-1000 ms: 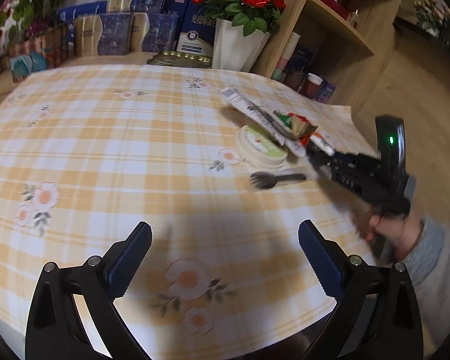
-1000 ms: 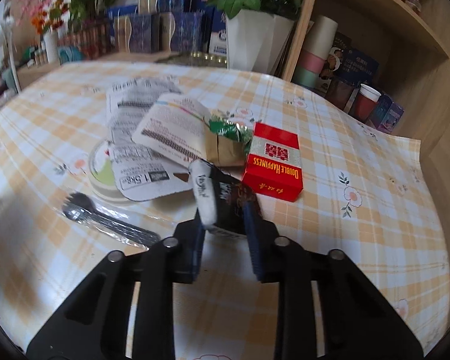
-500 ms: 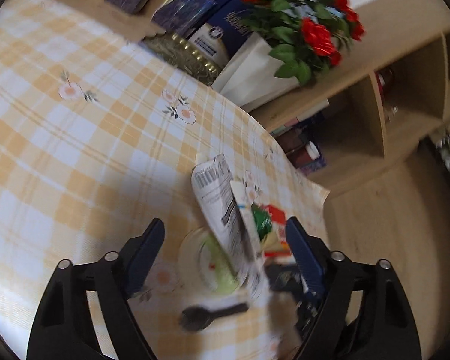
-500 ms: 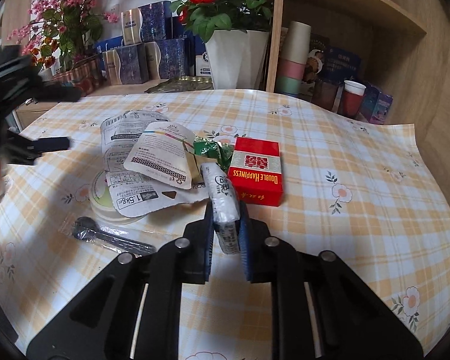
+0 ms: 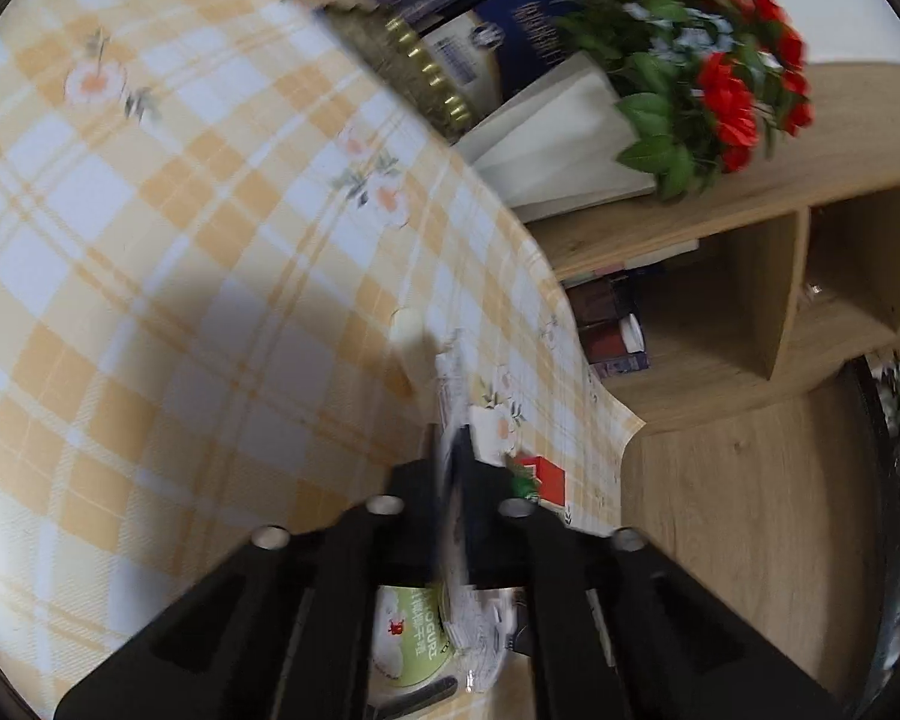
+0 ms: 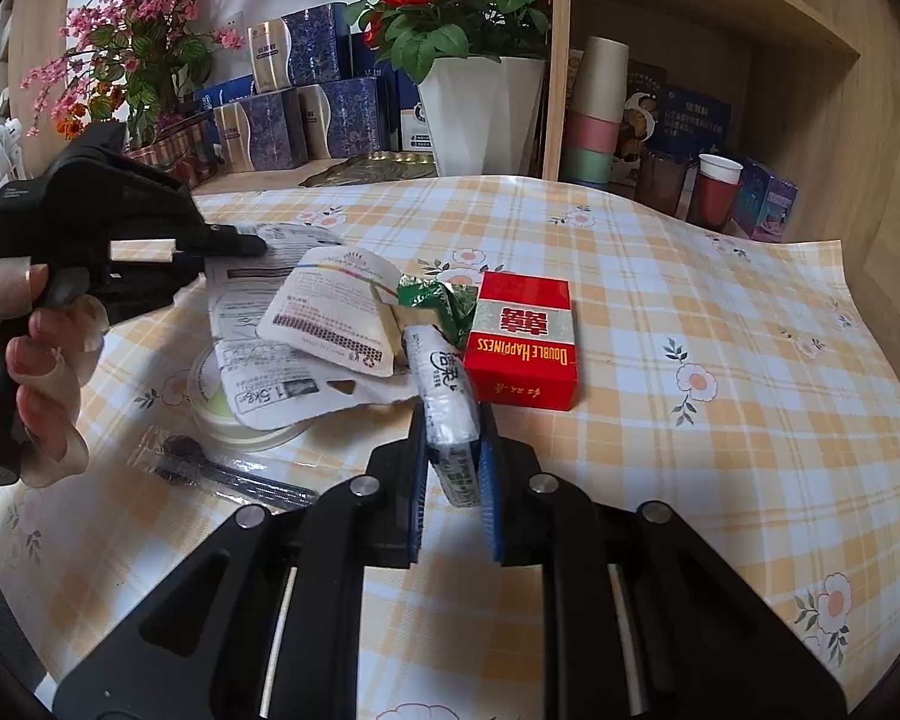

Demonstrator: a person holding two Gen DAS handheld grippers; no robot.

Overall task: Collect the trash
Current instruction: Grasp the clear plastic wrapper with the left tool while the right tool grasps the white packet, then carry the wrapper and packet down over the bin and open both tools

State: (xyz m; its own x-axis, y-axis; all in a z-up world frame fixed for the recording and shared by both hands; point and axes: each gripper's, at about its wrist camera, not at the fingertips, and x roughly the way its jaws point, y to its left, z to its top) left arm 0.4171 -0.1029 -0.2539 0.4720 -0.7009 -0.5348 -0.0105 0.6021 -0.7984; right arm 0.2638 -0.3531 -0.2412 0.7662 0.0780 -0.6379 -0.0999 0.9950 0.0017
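On the table [image 6: 690, 312], the box [image 6: 525, 339] lies right of the wrappers [image 6: 330, 312]. The lid [image 6: 228, 408] sits under them, with the fork [image 6: 228, 471] in front.

Home, checked tablecloth [image 6: 660, 276], wooden shelf [image 6: 720, 0], rose pot [image 6: 480, 114]

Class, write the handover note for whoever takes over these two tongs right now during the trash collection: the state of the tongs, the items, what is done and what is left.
Left tongs: jaws just closed, shut on the edge of the large white wrapper.
Right tongs: jaws just closed, shut on the tissue pack.
On the table: white pouch, green foil wrapper, red cigarette box, yogurt lid and wrapped black utensil.
Done: two pieces gripped.
Left: carry both away, then collect the rest. No bin is in view.
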